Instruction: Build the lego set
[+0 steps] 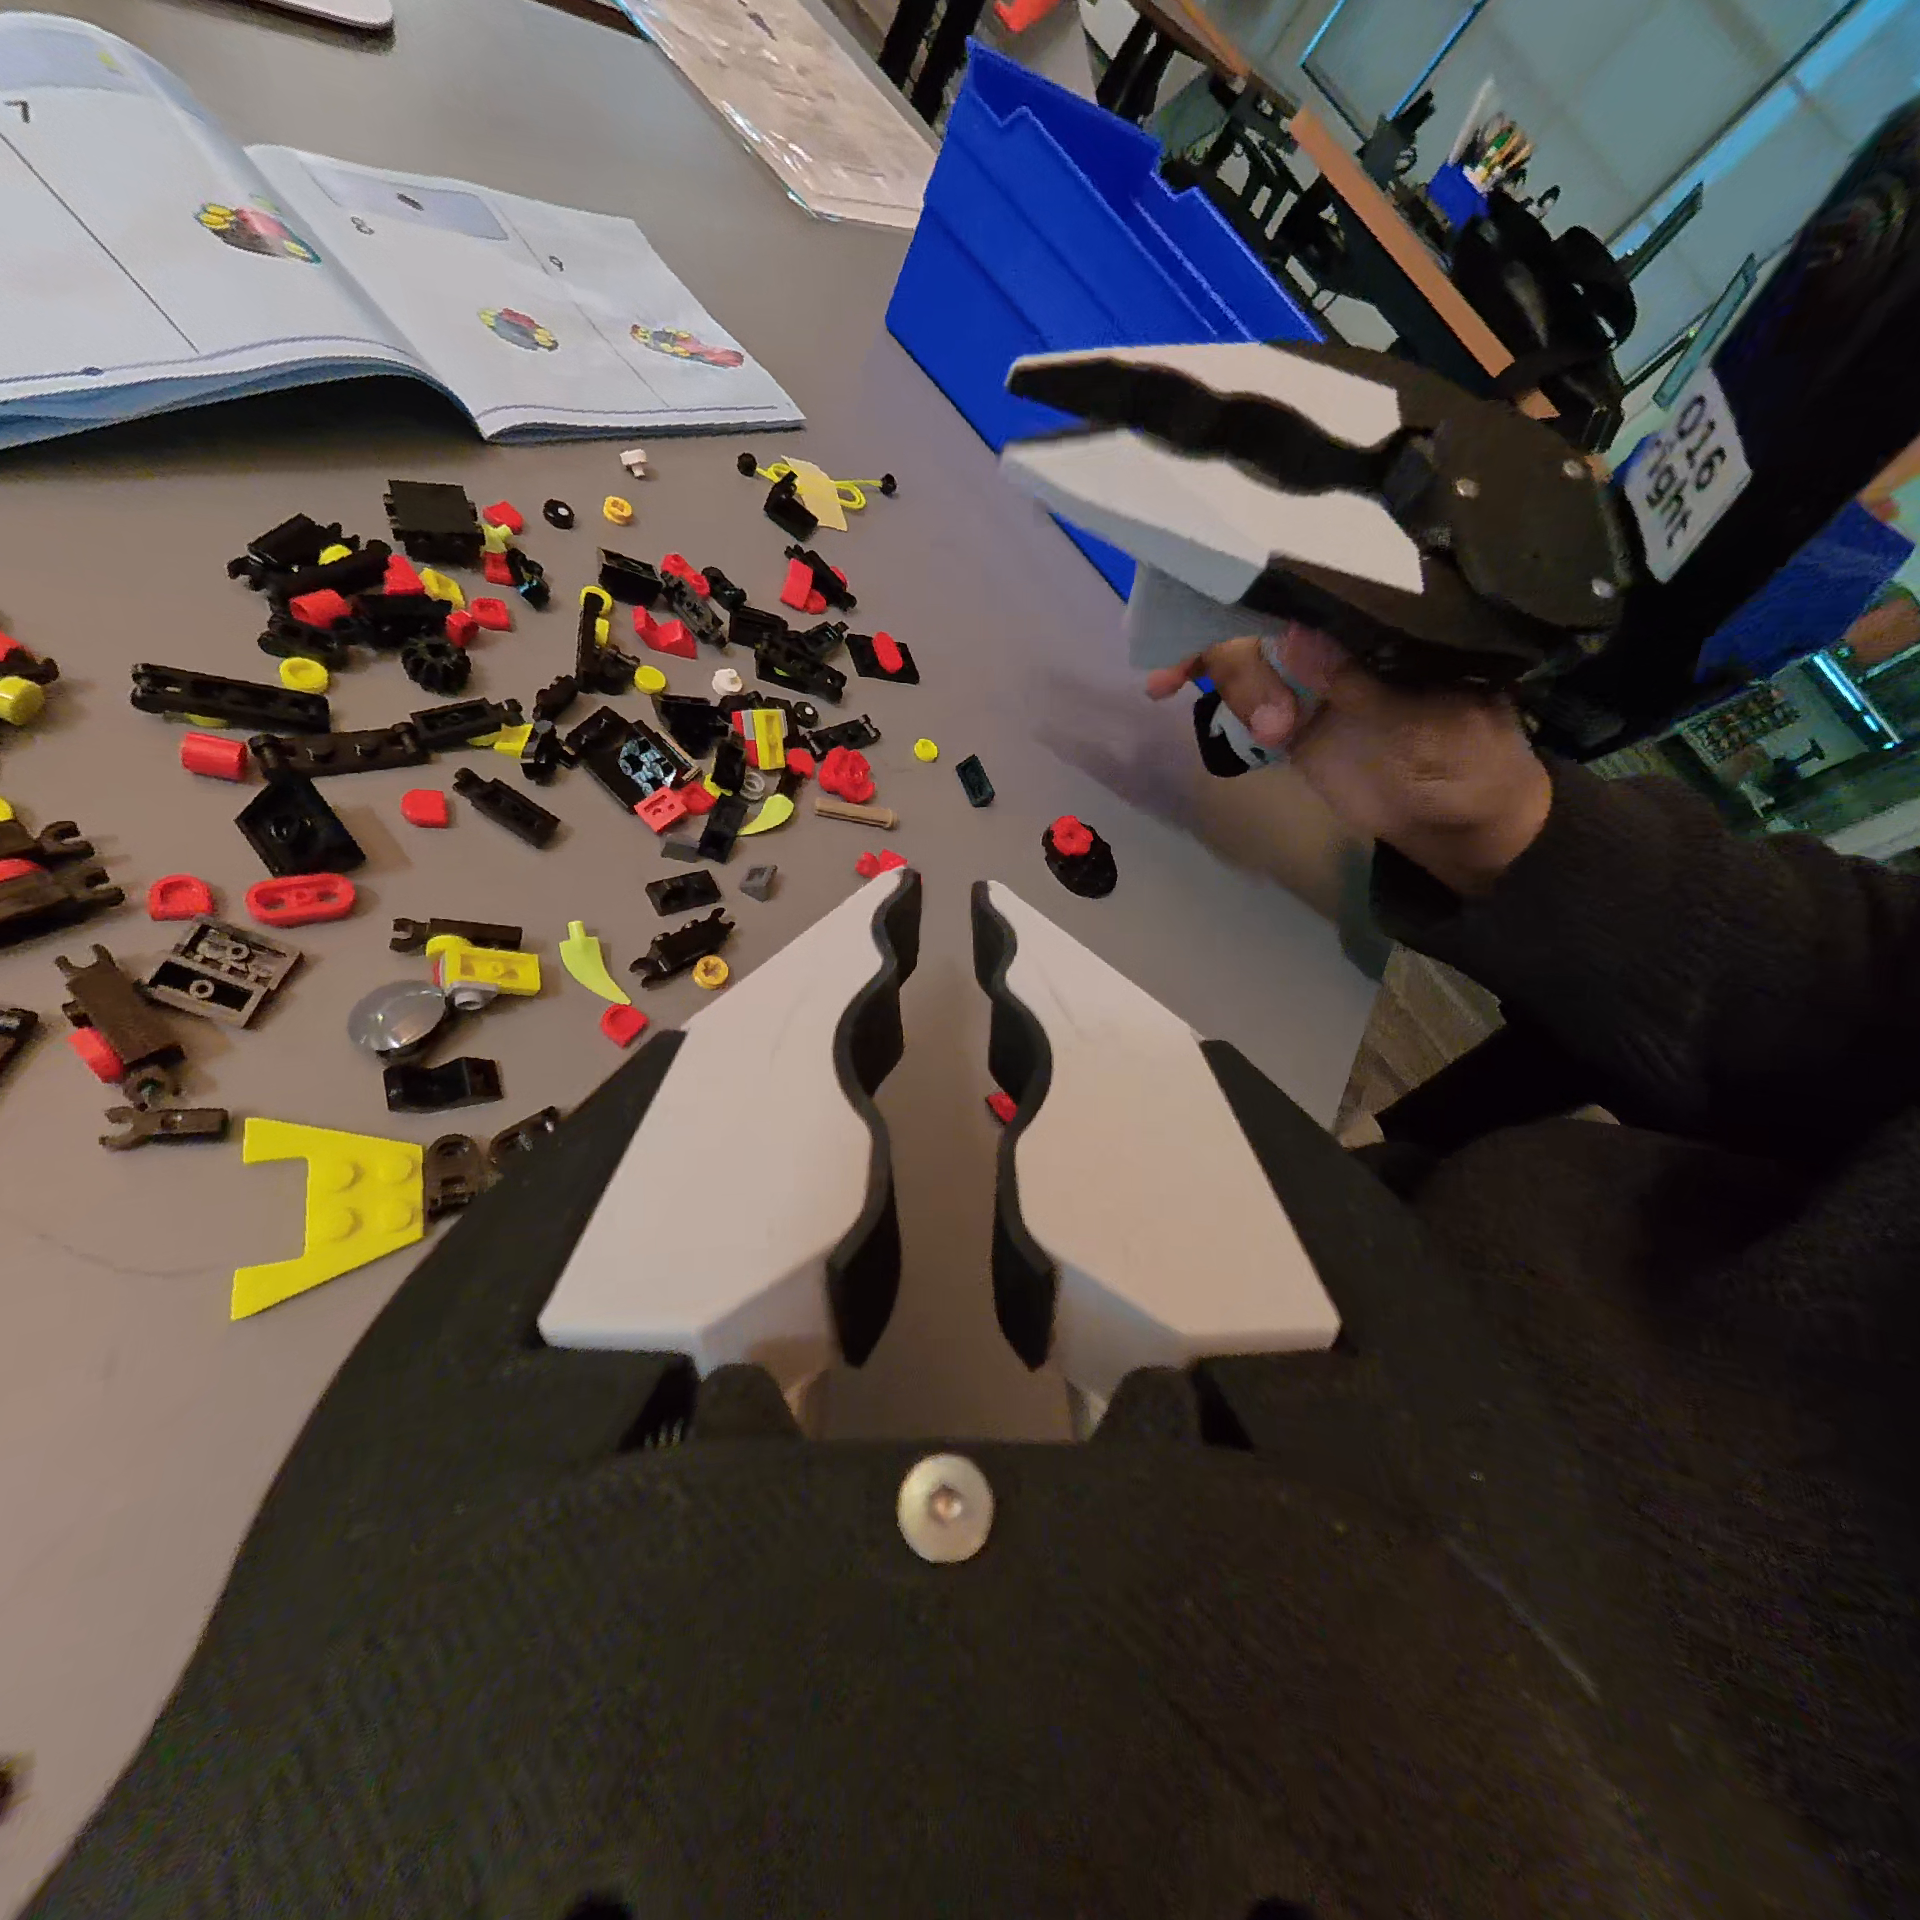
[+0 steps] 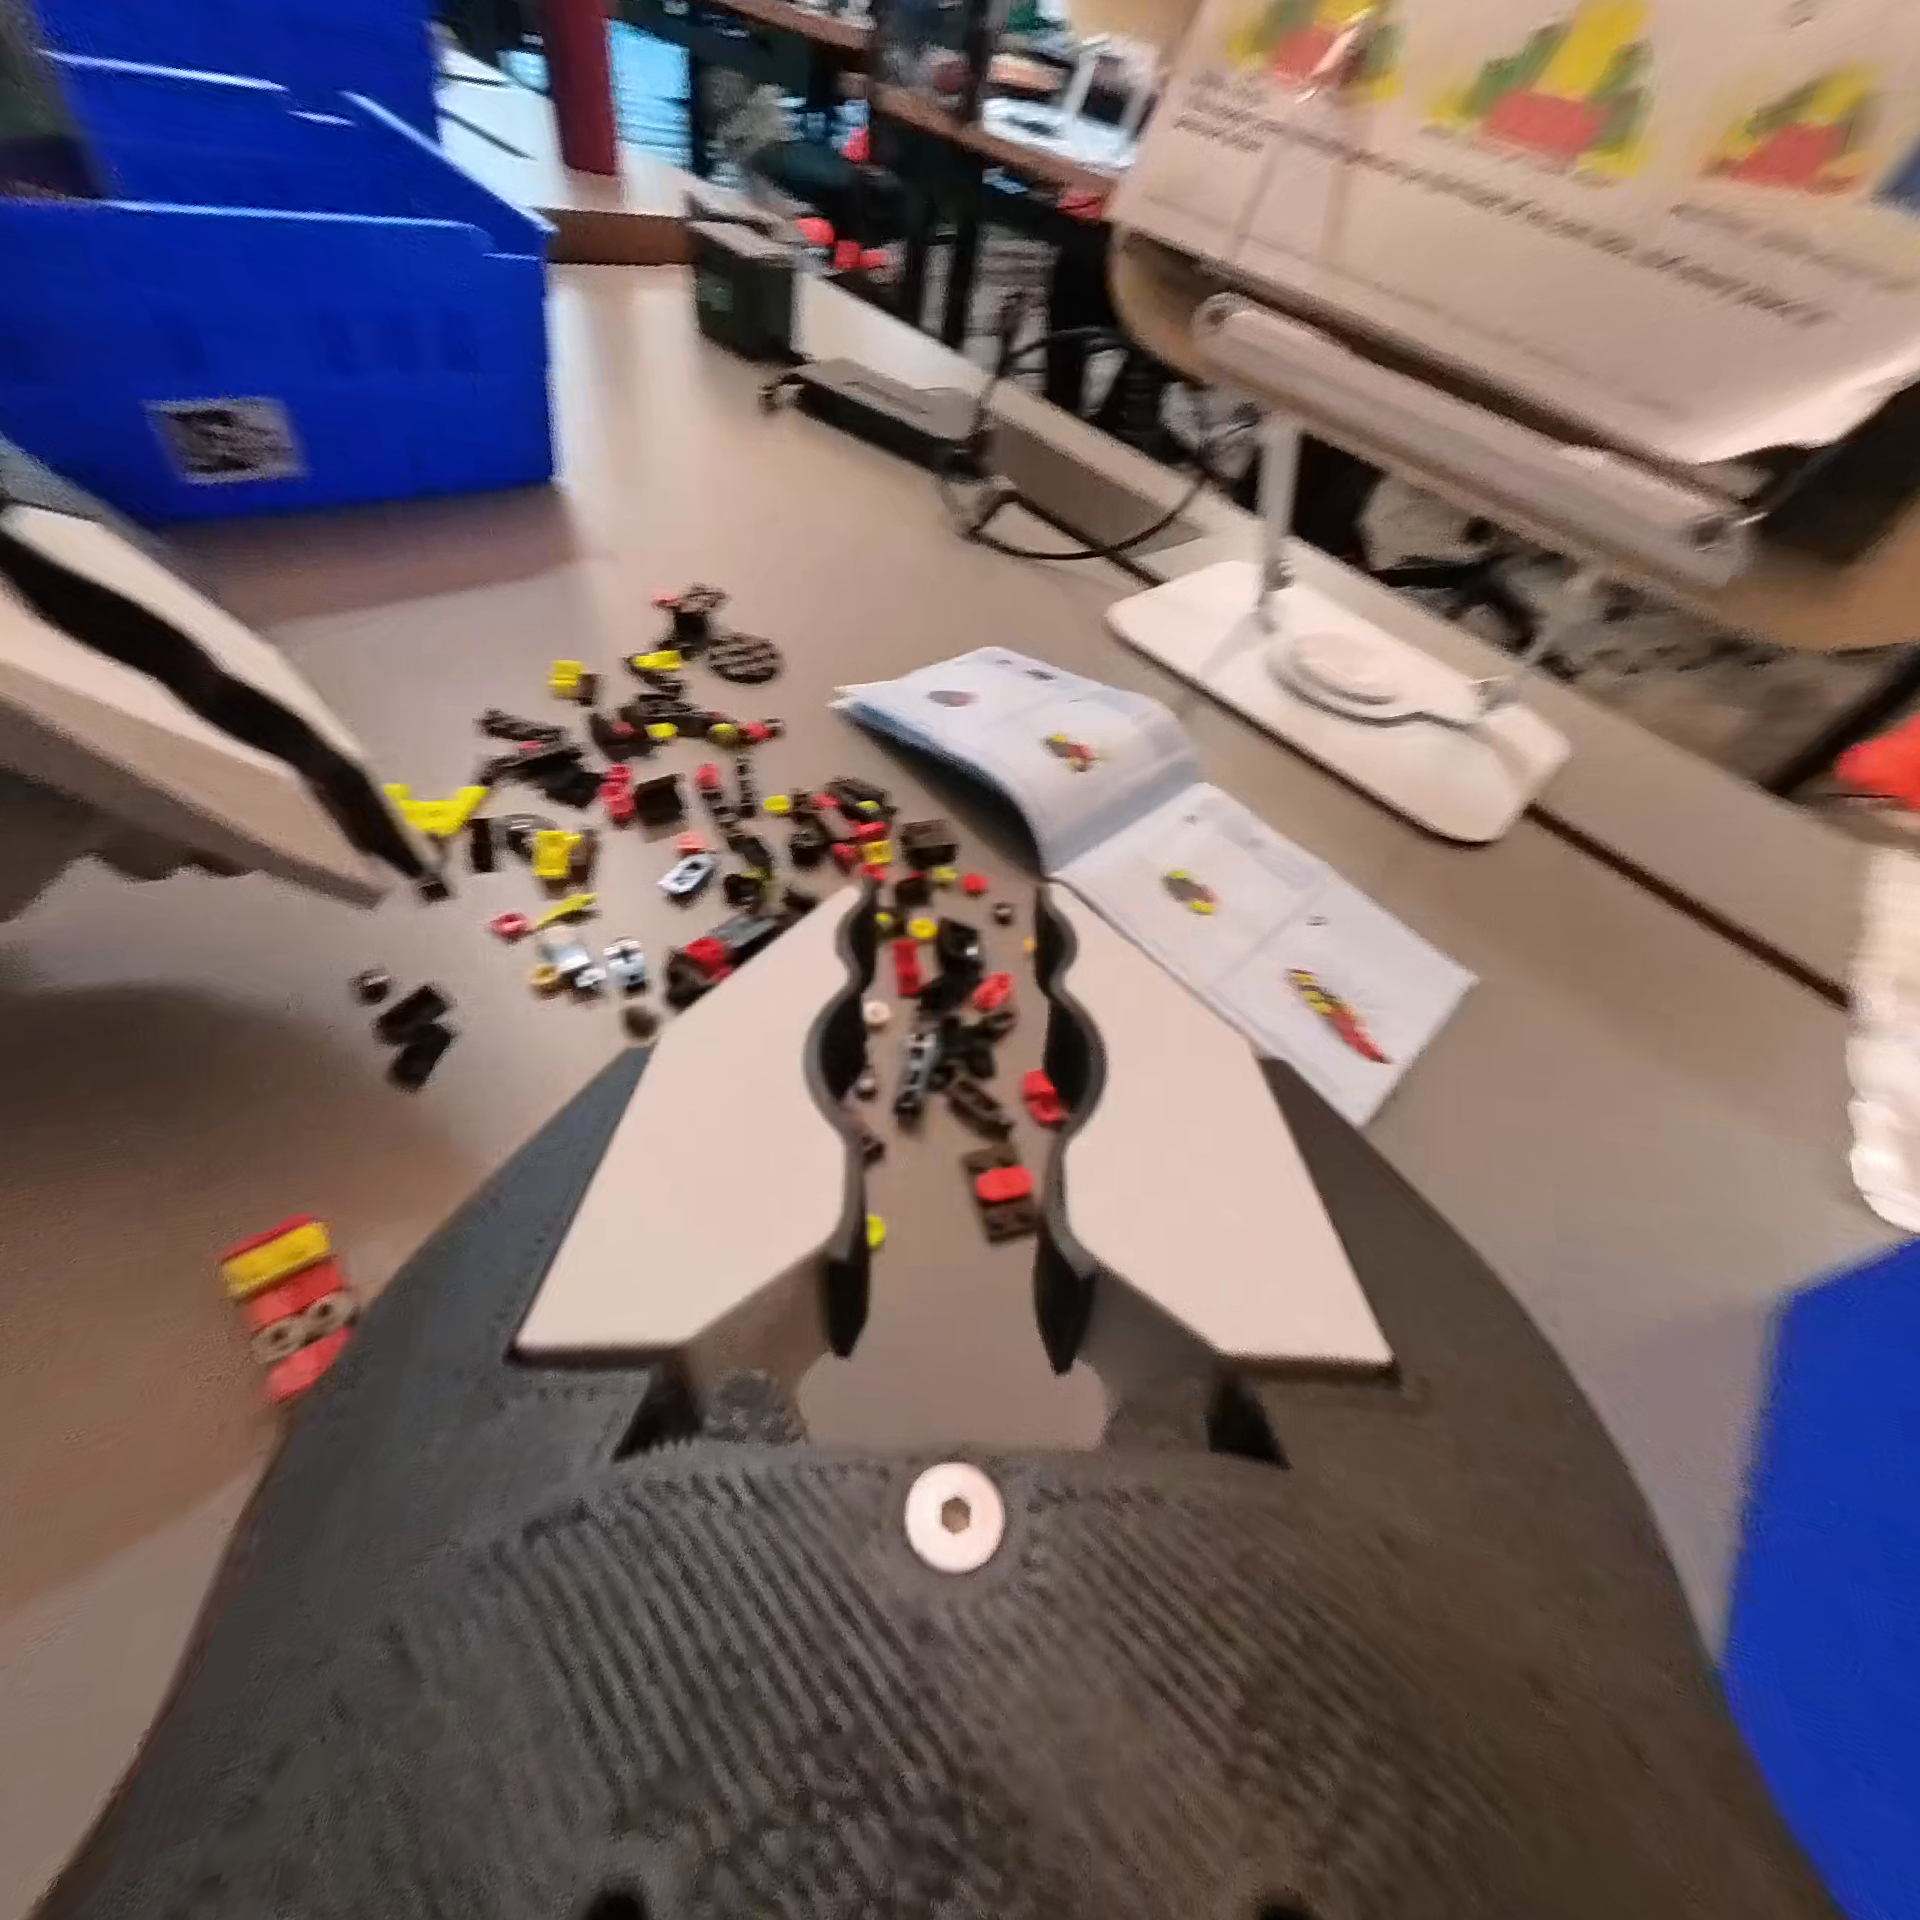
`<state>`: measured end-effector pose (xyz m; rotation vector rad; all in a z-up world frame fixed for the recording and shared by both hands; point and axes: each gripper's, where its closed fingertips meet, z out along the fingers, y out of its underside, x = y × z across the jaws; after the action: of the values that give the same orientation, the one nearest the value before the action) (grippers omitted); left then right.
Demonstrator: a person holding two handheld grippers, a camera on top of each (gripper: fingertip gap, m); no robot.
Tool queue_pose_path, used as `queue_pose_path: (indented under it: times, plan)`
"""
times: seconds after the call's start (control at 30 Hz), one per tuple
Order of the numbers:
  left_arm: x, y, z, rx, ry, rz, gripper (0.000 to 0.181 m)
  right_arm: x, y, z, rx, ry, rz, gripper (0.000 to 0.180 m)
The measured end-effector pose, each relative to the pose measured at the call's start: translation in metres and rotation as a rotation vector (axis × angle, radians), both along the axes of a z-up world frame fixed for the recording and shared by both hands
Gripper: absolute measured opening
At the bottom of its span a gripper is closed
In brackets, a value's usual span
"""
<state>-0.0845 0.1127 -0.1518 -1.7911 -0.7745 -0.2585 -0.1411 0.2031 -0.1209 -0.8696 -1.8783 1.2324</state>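
Loose lego pieces (image 1: 582, 727), black, red and yellow, lie scattered on the grey table (image 1: 156, 1455), none assembled into the set. Big yellow wedge plate (image 1: 332, 1216) sits at the near edge of the pile, just left of the left tool (image 1: 945, 888). Grey dish piece (image 1: 400, 1013) a bit beyond it. A small red-on-black piece (image 1: 1078, 854) lies apart on the right side of the pile.

Left tool hangs over the near edge of the pile, fingers slightly parted, nothing between them. Right tool (image 1: 1013, 421) is held in the air by a hand (image 1: 1382, 748) in a dark sleeve, over the table's right side, fingers parted, empty.

Right wrist view is blurred: right tool (image 2: 951, 899) released, pointing down at the pile (image 2: 727, 862); left tool's tip (image 2: 400, 868) enters from the left. A small red and yellow built chunk (image 2: 286, 1304) sits alone on the table, well apart from the pile.

Open instruction booklet (image 1: 364, 291) lies beyond the pile. Blue bin (image 1: 1049, 281) stands at the table's edge near the booklet. White stand base (image 2: 1340, 696) behind the booklet.
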Motion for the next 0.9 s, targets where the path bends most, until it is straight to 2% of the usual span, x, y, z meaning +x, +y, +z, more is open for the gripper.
queue_pose_path:
  times: [0.07, 0.17, 0.3, 0.37, 0.47, 0.6, 0.73, 0.9]
  plan:
    - [0.0, 0.001, 0.001, 0.004, 0.003, 0.002, 0.007, 0.005, 0.001, -0.005, -0.044, -0.061, 0.036, 0.038]
    - [-0.003, 0.008, 0.002, 0.01, -0.007, -0.005, 0.009, 0.005, 0.017, -0.008, -0.024, -0.045, -0.004, 0.069]
    - [-0.002, 0.021, -0.006, -0.005, -0.038, -0.061, 0.015, 0.008, 0.032, -0.015, -0.013, -0.051, -0.069, 0.086]
    - [0.007, 0.03, -0.004, 0.023, -0.07, -0.143, 0.0, 0.015, 0.031, -0.023, -0.005, -0.075, -0.044, 0.078]
    - [0.002, 0.037, -0.01, 0.004, -0.096, -0.163, 0.0, 0.025, 0.034, -0.028, 0.011, -0.08, -0.022, 0.063]
    - [-0.012, 0.039, -0.003, 0.039, -0.078, -0.147, 0.021, 0.03, 0.035, -0.027, -0.045, -0.096, 0.012, 0.047]
    - [-0.009, 0.043, 0.01, 0.187, -0.212, -0.173, 0.028, 0.029, 0.035, -0.03, -0.083, -0.12, 0.037, 0.04]
    - [-0.017, 0.04, 0.012, 0.237, -0.267, -0.143, 0.029, 0.031, 0.031, -0.043, -0.068, -0.173, 0.068, 0.037]
